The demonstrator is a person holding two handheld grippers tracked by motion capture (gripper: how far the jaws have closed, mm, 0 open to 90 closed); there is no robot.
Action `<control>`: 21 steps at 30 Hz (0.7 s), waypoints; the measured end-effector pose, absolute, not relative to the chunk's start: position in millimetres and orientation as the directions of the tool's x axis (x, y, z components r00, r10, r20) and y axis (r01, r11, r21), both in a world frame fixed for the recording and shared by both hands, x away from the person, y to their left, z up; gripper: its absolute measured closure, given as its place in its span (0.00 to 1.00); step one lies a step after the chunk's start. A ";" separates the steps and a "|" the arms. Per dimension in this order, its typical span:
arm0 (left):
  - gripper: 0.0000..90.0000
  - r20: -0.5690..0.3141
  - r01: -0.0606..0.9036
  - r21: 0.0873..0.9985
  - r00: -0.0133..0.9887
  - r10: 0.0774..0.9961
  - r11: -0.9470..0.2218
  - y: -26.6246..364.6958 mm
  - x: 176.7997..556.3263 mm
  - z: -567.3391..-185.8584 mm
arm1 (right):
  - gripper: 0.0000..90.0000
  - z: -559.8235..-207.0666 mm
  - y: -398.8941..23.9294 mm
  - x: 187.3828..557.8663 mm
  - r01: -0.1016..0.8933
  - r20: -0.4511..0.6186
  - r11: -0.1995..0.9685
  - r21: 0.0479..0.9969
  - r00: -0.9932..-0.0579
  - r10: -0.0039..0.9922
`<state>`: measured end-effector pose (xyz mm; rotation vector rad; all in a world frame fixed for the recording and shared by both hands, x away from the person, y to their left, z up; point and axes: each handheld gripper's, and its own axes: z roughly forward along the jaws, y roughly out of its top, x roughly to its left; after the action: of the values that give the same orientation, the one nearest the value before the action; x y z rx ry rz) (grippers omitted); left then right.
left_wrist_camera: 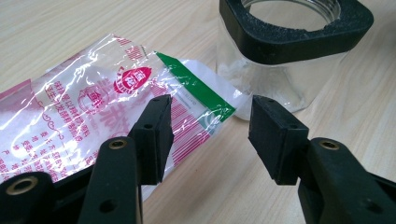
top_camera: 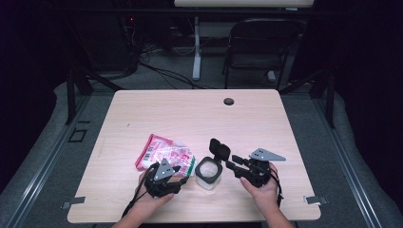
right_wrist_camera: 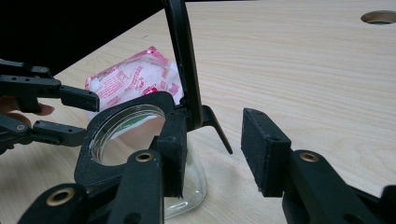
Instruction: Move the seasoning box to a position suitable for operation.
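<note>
A pink and white plastic bag point(top_camera: 166, 152) with a green strip at its end lies flat on the wooden table point(top_camera: 190, 114). Right of it stands a clear glass jar point(top_camera: 208, 172) with a black square collar, its black hinged lid point(top_camera: 219, 148) tipped up. My left gripper point(left_wrist_camera: 210, 135) hovers open just over the bag's point(left_wrist_camera: 93, 116) green-striped corner, close to the jar point(left_wrist_camera: 280, 70). My right gripper point(right_wrist_camera: 212, 149) is open beside the jar point(right_wrist_camera: 126, 135), one jaw at the collar by the hinge, the lid point(right_wrist_camera: 184, 56) rising in front. The left gripper point(right_wrist_camera: 79, 116) lies beyond the jar.
A round cable hole point(top_camera: 229, 101) sits near the table's far edge. Bare tabletop stretches behind and to the right of the jar. Beyond the table stand a dark folding chair point(top_camera: 259, 47) and a white desk leg point(top_camera: 196, 47).
</note>
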<state>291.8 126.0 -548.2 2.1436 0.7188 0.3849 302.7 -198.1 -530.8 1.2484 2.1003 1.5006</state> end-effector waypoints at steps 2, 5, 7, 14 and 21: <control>0.54 0.029 0.361 0.785 0.791 0.612 -0.504 125.3 292.0 -549.6 | 0.68 -531.0 -198.2 302.9 0.485 0.250 0.089 0.870 -0.589 0.768; 0.53 0.038 0.357 0.780 0.793 0.608 -0.514 124.5 292.4 -552.1 | 0.68 -531.1 -198.3 302.9 0.486 0.253 0.086 0.870 -0.589 0.768; 0.53 0.038 0.358 0.779 0.792 0.609 -0.515 123.2 292.0 -553.8 | 0.68 -530.9 -198.5 302.8 0.485 0.252 0.088 0.870 -0.592 0.766; 0.53 0.071 0.342 0.766 0.796 0.600 -0.545 120.1 291.2 -557.6 | 0.67 -530.9 -198.8 302.9 0.485 0.254 0.086 0.870 -0.592 0.764; 0.53 0.107 0.341 0.754 0.780 0.617 -0.562 125.0 295.0 -558.8 | 0.67 -531.2 -198.8 303.0 0.486 0.255 0.087 0.869 -0.592 0.764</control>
<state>295.0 125.0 -558.8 2.2109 0.7078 0.4674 303.0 -198.8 -531.2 1.2504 2.1024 1.5083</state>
